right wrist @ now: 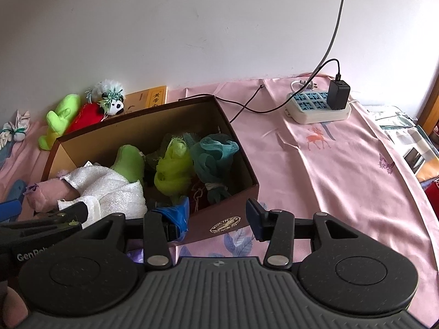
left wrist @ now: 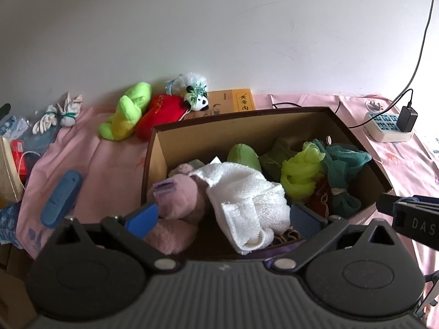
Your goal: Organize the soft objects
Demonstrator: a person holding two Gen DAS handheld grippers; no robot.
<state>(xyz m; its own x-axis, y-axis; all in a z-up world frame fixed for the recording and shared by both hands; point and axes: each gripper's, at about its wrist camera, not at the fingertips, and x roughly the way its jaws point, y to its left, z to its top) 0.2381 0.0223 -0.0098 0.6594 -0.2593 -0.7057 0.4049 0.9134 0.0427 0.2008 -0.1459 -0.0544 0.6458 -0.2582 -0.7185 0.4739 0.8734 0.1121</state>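
Your left claw gaped around the white towel and pink plush heaped at the cardboard box near edge; right claw stood apart, empty. Snagging the towel could have tipped both out.

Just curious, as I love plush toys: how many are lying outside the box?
3, all by the wall behind the box: a green toy, a red one beside it, and a panda on the red one. Others may be hidden.

White wall, pink sheet w/ deer print, daylight.
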